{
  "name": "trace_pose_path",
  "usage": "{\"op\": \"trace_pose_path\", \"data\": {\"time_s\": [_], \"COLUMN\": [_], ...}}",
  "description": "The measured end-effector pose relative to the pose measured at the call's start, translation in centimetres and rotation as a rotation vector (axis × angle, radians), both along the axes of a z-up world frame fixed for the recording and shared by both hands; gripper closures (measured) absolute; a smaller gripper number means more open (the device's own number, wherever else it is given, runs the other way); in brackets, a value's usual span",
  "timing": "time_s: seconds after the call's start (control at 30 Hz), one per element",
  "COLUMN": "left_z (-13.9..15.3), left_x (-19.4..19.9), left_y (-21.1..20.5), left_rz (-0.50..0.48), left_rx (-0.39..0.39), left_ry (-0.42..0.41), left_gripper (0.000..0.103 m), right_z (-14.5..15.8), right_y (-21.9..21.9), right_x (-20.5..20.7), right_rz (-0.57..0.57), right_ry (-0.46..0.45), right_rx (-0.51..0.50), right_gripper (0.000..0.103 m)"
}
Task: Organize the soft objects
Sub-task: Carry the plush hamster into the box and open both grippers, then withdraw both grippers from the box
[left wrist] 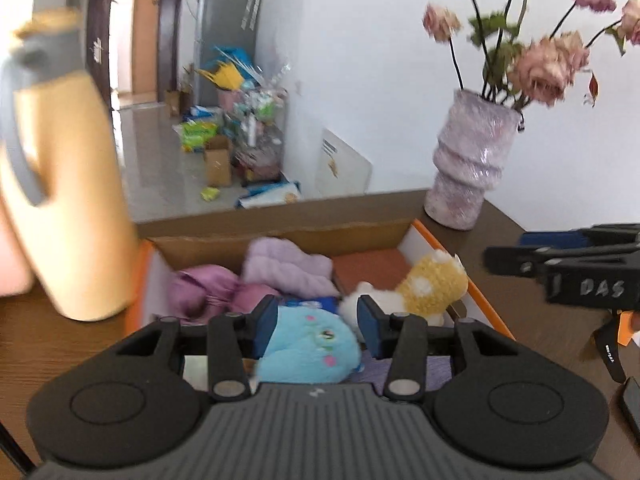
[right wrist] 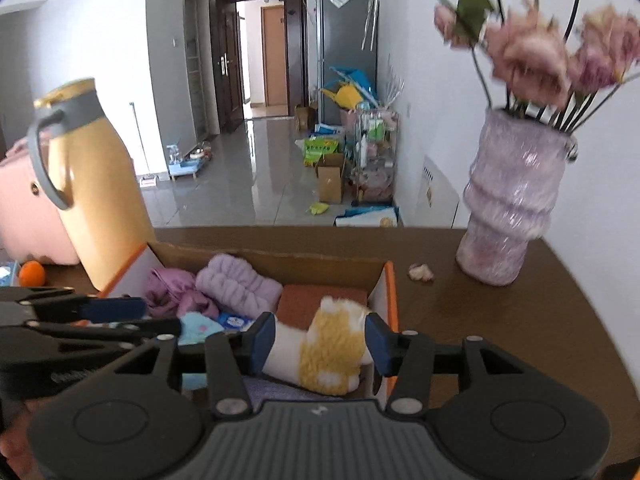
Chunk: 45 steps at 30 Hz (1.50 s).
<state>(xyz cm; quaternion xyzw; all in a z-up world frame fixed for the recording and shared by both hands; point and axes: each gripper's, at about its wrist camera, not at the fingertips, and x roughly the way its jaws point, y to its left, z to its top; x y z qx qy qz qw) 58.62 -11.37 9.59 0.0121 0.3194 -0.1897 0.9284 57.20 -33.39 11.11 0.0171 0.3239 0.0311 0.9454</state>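
Observation:
An open cardboard box with orange edges [left wrist: 448, 248] [right wrist: 390, 292] sits on the brown table. It holds a lilac quilted cloth [left wrist: 286, 266] [right wrist: 236, 282], a purple cloth [left wrist: 198, 288] [right wrist: 168, 286] and a rust-brown item [left wrist: 368, 266] [right wrist: 316, 298]. My left gripper [left wrist: 318, 324] is over the box with a blue plush toy [left wrist: 310, 346] [right wrist: 198, 328] between its pads. My right gripper [right wrist: 320, 342] is over the box's right side with a yellow-and-white plush toy [right wrist: 326, 354] [left wrist: 430, 284] between its pads.
A tall yellow jug with a grey handle [left wrist: 68, 184] [right wrist: 90, 176] stands left of the box. A lilac vase of pink flowers [left wrist: 470, 164] [right wrist: 512, 200] stands at the right. A fallen petal [right wrist: 420, 272], an orange [right wrist: 32, 274] and a pink case [right wrist: 28, 216] lie on the table.

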Motion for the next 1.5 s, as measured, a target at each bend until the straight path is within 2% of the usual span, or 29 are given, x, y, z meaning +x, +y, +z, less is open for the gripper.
{"op": "trace_pose_path", "data": {"time_s": [0.13, 0.23, 0.27, 0.33, 0.47, 0.53, 0.63, 0.73, 1.2, 1.33, 1.5], "left_z": [3.3, 4.8, 5.0, 5.1, 4.4, 3.8, 3.0, 2.5, 1.4, -0.2, -2.2], "left_x": [-3.8, -7.6, -9.1, -11.9, -17.8, -20.5, -23.4, -25.7, -33.3, -37.1, -44.4], "left_y": [2.2, 3.5, 3.9, 4.4, 4.8, 4.7, 4.4, 4.2, 5.5, 6.7, 8.6], "left_rz": [0.045, 0.086, 0.104, 0.143, 0.198, 0.21, 0.182, 0.188, 0.198, 0.198, 0.191], "left_rx": [-0.001, -0.015, -0.029, -0.046, -0.067, -0.058, -0.034, -0.014, -0.008, -0.014, -0.022], "left_ry": [-0.074, -0.144, -0.167, -0.211, -0.341, -0.39, -0.404, -0.427, -0.503, -0.518, -0.484], "left_gripper": [0.052, 0.037, 0.028, 0.025, 0.005, 0.003, 0.002, 0.002, 0.0, 0.0, 0.0], "right_z": [3.6, 5.9, 6.5, 6.9, 5.8, 5.2, 3.8, 2.9, 0.9, -0.9, -3.5], "right_y": [0.5, 1.0, 1.2, 1.7, 2.9, 3.0, 3.1, 3.1, 2.6, 2.9, 3.8], "right_x": [-3.1, -6.6, -8.1, -10.9, -16.7, -19.3, -23.1, -25.7, -33.1, -36.2, -41.7], "right_rz": [0.003, 0.016, 0.023, 0.035, 0.024, 0.007, -0.002, -0.02, -0.036, -0.024, -0.002], "right_ry": [-0.056, -0.125, -0.157, -0.219, -0.361, -0.404, -0.478, -0.507, -0.562, -0.561, -0.51], "right_rx": [-0.023, -0.022, -0.017, -0.012, -0.041, -0.033, 0.002, 0.011, 0.045, 0.031, 0.016], "right_gripper": [0.049, 0.04, 0.037, 0.016, 0.013, 0.005, 0.004, 0.003, 0.001, 0.001, 0.001]}}
